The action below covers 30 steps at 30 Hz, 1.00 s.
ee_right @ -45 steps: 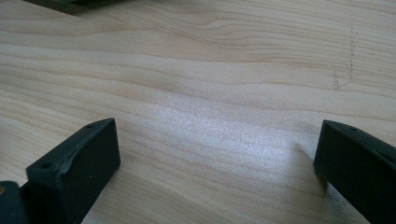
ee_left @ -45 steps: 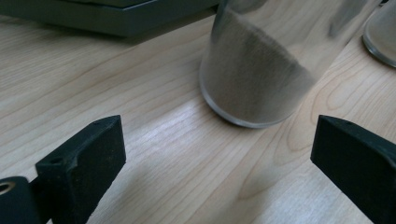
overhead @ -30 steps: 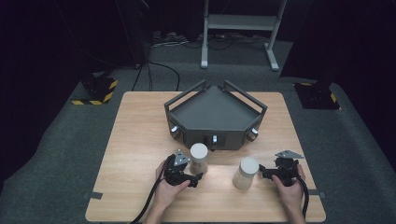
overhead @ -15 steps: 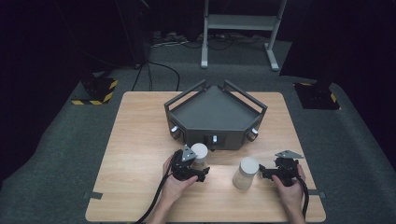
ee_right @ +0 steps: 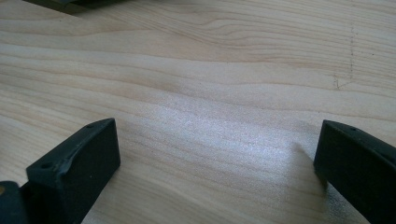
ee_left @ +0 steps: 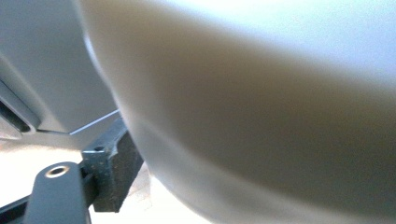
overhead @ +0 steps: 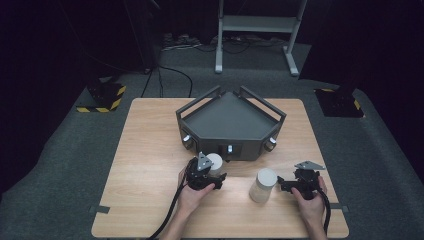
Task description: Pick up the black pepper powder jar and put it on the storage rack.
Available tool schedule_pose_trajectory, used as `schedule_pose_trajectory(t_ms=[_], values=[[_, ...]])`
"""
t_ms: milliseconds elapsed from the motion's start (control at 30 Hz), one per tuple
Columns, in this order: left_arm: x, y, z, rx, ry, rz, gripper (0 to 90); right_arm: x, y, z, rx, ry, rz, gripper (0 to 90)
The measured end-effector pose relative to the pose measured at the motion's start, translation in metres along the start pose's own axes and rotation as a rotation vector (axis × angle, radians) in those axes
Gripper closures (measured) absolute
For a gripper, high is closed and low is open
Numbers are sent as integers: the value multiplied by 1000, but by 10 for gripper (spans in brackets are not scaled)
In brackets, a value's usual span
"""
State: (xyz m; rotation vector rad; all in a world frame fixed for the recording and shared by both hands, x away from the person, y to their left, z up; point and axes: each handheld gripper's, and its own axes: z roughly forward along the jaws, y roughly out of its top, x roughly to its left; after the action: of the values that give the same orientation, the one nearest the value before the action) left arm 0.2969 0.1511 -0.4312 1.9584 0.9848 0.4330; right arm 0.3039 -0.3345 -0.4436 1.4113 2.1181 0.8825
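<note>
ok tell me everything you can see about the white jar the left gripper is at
The white jar is a small, upright cylinder with a flat, round top, matt and plastic-looking. It stands on the wooden table just in front of the dark grey tray, near its front wall. The left gripper has it between its jaws, which have just been closing; in the left gripper view its pale, blurred side sits against one black pad. Whether both pads press it is unclear. A similar jar stands apart, by the right gripper.

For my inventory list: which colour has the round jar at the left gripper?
The round jar is white, shown best in the high view.
</note>
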Motion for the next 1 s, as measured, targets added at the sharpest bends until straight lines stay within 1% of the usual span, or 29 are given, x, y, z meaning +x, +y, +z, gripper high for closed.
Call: schedule_pose_trajectory(t_ms=[167, 300, 467, 867, 1000], values=[[-1, 1, 0, -8, 4, 1, 254, 0, 0, 0, 0, 0, 0, 0], [-3, 4, 2, -6, 8, 11, 268, 0, 0, 0, 0, 0, 0, 0], [-7, 5, 3, -7, 18, 27, 319, 0, 0, 0, 0, 0, 0, 0], [-8, 10, 2, 6, 23, 44, 331, 0, 0, 0, 0, 0, 0, 0], [-10, 9, 2, 5, 29, 41, 332, 0, 0, 0, 0, 0, 0, 1]])
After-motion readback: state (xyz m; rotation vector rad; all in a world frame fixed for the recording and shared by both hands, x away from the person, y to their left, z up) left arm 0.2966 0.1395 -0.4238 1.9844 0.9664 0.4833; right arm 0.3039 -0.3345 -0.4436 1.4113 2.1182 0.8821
